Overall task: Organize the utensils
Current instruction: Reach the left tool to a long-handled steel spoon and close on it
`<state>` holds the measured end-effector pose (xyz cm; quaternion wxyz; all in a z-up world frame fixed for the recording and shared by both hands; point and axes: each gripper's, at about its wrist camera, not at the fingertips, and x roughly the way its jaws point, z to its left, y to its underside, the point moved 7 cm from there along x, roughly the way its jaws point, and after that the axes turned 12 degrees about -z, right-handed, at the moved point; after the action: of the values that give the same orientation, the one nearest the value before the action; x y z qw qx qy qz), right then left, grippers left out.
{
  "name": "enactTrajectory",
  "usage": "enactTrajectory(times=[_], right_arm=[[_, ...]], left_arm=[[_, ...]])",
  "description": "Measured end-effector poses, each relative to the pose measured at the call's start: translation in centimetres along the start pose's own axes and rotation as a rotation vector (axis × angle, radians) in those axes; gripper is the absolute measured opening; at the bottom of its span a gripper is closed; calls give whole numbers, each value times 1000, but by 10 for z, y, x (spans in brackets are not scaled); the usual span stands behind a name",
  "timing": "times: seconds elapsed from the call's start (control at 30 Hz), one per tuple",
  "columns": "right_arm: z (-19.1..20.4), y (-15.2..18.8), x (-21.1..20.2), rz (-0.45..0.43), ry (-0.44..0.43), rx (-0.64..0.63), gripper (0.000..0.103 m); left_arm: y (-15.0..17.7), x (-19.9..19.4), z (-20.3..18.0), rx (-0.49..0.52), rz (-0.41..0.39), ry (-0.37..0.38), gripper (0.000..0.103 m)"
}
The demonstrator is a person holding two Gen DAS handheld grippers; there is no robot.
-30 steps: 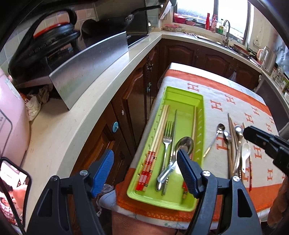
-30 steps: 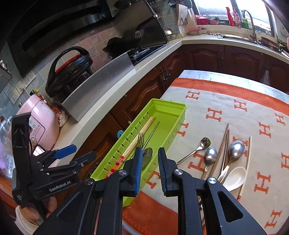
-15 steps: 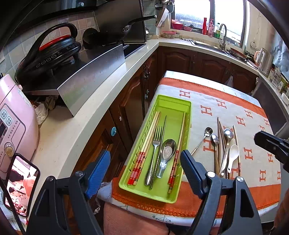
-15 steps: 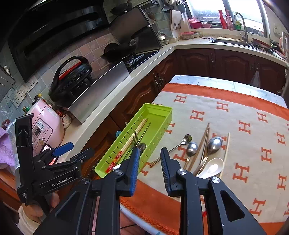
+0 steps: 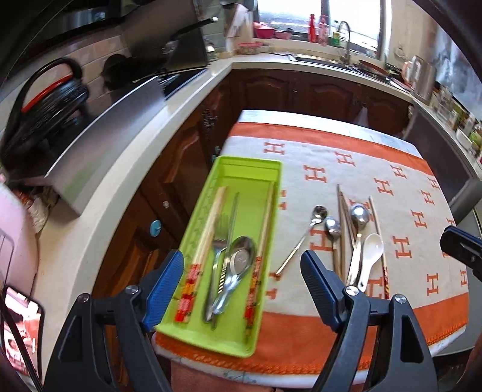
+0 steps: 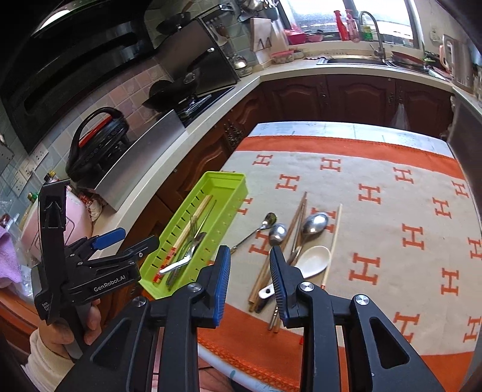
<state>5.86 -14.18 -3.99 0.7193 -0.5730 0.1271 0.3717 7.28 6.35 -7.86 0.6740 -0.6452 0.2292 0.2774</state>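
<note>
Beyond the left gripper, spread wide and empty, lies the green tray of utensils.

Daylight is admitted through the window at the far wall, where the panes are blown out to white. The tablecloth is evenly and brightly lit. Glare is carried on the steel spoons. Straight edges are bowed by the fisheye lens (strongly toward the dark, vignetted corners). Motion blur is seen across the left wrist view.

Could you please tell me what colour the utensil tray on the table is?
The utensil tray is lime green, clearest in the left wrist view.
</note>
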Motion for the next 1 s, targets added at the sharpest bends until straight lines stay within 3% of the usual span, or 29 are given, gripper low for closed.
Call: enactTrajectory(times=[0.13, 0.2, 0.37, 0.57, 0.73, 1.0], right_arm=[[-19, 4, 4, 13, 22, 29, 27], [-26, 6, 10, 21, 31, 42, 27], [-42, 15, 25, 56, 41, 77, 27], [-54, 27, 47, 94, 44, 101, 27], [-63, 33, 64, 120, 44, 122, 27], [-79, 39, 90, 162, 57, 153, 27]], left_arm=[[-4, 22, -25, 38, 15, 56, 78], [-3, 37, -37, 62, 35, 80, 73], [11, 85, -67, 106, 147, 182, 40], [26, 132, -83, 122, 243, 224, 29], [32, 155, -88, 130, 295, 242, 24], [32, 163, -101, 273, 315, 235, 23]])
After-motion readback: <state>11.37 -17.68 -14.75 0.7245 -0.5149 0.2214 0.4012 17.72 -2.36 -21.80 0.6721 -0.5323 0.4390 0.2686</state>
